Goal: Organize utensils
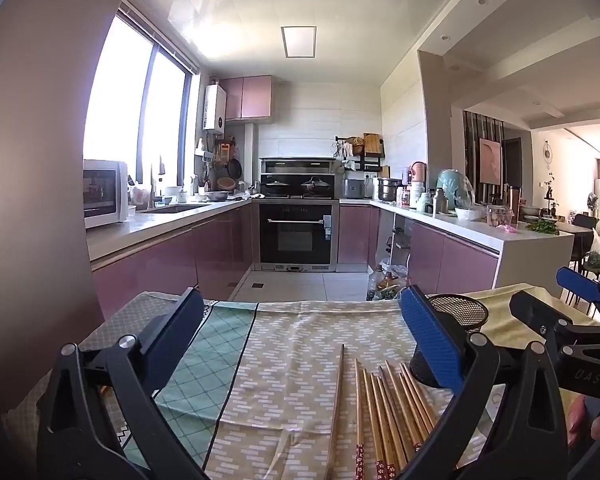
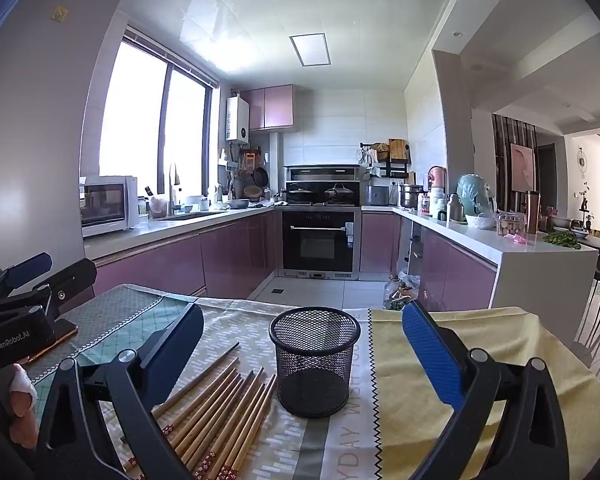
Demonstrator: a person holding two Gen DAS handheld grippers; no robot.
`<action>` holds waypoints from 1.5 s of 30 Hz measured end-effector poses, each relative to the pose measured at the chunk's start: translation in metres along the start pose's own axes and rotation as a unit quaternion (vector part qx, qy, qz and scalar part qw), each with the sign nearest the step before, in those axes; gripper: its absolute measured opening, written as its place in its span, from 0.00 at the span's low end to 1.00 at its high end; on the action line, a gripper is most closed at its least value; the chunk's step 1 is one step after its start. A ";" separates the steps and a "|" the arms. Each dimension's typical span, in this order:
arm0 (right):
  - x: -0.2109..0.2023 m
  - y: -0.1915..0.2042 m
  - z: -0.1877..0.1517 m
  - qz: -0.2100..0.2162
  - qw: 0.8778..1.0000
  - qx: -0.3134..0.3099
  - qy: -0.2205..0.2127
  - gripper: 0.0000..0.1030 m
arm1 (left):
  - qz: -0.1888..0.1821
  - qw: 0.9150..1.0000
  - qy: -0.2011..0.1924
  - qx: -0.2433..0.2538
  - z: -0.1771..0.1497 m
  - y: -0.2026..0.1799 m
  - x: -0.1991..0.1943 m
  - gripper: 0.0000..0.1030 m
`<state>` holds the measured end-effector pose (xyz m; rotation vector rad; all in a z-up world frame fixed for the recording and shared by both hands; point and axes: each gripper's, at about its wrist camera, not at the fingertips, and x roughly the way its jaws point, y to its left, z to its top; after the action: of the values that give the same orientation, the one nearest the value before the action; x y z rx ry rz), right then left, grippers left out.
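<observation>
Here a round black wire-mesh cup (image 2: 314, 364) stands upright on the patterned cloth-covered table (image 2: 480, 360), nothing visible inside it. Just beside it, to its left, a bundle of tan wooden chopsticks (image 2: 220, 412) lies flat. The left gripper (image 1: 300, 344) and right gripper (image 2: 304, 356) both gape wide, grasping nothing.

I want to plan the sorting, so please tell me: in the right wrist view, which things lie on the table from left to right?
left gripper → chopsticks → black mesh cup → yellow cloth. The right gripper frames the view with open jaws and holds nothing.
</observation>
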<state>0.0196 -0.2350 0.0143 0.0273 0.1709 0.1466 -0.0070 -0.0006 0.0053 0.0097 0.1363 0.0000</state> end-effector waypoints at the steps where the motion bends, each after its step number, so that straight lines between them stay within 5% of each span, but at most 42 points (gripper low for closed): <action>1: 0.001 0.001 0.000 -0.001 1.000 0.000 0.000 0.94 | 0.001 1.000 0.000 0.000 0.001 0.000 -0.001 0.94; 45: 0.005 0.010 0.001 0.000 1.000 0.000 0.003 0.94 | 0.002 1.000 -0.001 -0.007 -0.001 0.005 -0.002 0.94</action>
<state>0.0231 -0.2249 0.0149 0.0274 0.1761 0.1456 -0.0087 0.0049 0.0042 -0.0032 0.1351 0.0055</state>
